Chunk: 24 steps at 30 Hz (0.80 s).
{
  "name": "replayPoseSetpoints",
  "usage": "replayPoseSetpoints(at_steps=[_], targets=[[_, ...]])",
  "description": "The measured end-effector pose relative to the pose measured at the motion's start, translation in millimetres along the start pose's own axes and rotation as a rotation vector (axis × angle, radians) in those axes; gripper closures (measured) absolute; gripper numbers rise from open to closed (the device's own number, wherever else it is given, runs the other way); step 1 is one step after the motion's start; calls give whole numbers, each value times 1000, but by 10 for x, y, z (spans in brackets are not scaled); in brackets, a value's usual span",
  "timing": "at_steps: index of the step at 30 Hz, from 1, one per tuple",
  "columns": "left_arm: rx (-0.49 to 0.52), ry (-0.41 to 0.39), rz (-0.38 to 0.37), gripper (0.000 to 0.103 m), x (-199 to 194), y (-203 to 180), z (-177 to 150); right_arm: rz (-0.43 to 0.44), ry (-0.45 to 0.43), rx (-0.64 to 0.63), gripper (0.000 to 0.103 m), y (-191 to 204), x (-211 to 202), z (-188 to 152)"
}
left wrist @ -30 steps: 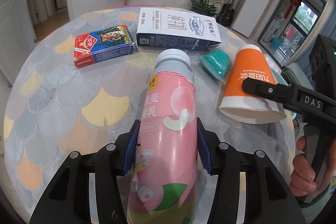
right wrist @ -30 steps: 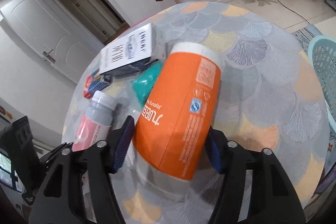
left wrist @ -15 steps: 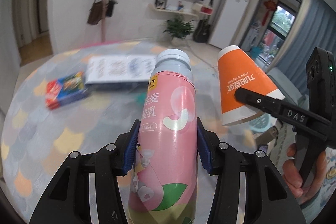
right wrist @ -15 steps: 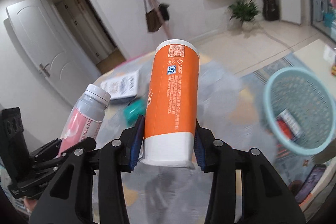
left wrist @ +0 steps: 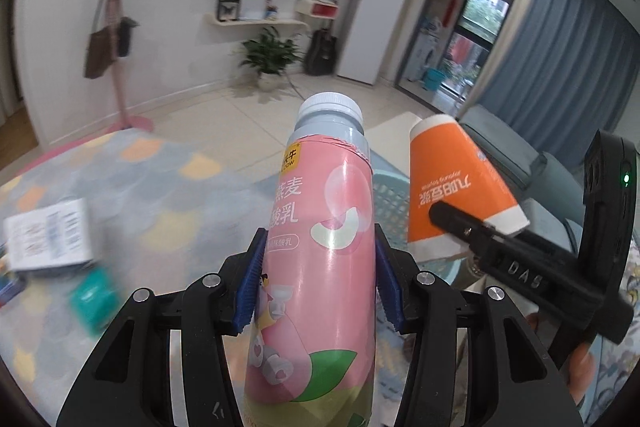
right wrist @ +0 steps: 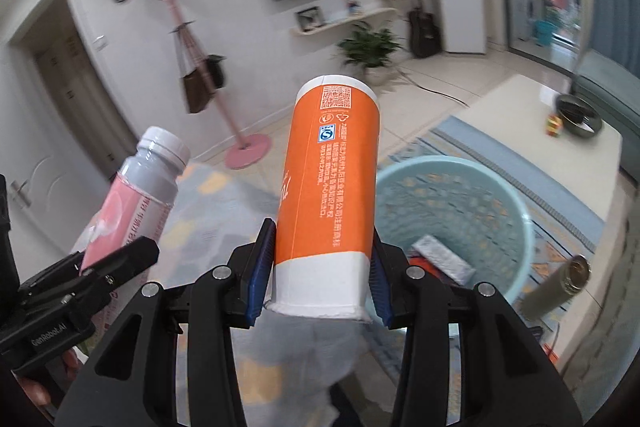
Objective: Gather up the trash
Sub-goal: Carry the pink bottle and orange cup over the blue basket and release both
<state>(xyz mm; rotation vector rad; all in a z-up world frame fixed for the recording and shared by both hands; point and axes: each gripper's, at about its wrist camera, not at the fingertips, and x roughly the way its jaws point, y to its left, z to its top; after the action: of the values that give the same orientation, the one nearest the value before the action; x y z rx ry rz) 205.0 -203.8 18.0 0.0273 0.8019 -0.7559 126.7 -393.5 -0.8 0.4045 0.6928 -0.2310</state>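
Observation:
My left gripper (left wrist: 316,279) is shut on a pink yogurt bottle (left wrist: 320,251) with a grey cap, held in the air. My right gripper (right wrist: 318,275) is shut on an orange paper cup (right wrist: 328,183), held upside down beside the bottle. The cup also shows in the left wrist view (left wrist: 452,183), and the bottle in the right wrist view (right wrist: 132,199). A light blue trash basket (right wrist: 472,187) stands on the floor below and right of the cup, with some trash inside. Part of the basket's wall shows behind the bottle in the left wrist view (left wrist: 390,195).
The round patterned table (left wrist: 132,187) lies to the left, with a white box (left wrist: 48,235) and a teal object (left wrist: 94,297) on it, both blurred. A brass-coloured cylinder (right wrist: 556,287) stands right of the basket. A low beige table (right wrist: 560,131) stands beyond.
Both grippers have lifted their objects off the table and swung right, toward the basket. The table now sits at the left and the basket is closer.

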Motion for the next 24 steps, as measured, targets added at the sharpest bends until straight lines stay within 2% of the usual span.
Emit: replayPoseSetpoints(at_steps=[9,15,20,22,24], targets=[[51,107,-49,55,944,-295,186,-155,94,86,63,-664,548,-79],[60,184,-82,55,1454,-384,232,-212,150,130,61,-925,842,-109],[56,217,-93,53,1599,-376,181,-229,179,148,57,-1046,946,-124],[56,195,-98,43,1574,-376,212,-230,180,157,57,-1069,943,-124],[67,171,-94,43,1484,-389,224,-219,173,157,56,-1056,927,-105]])
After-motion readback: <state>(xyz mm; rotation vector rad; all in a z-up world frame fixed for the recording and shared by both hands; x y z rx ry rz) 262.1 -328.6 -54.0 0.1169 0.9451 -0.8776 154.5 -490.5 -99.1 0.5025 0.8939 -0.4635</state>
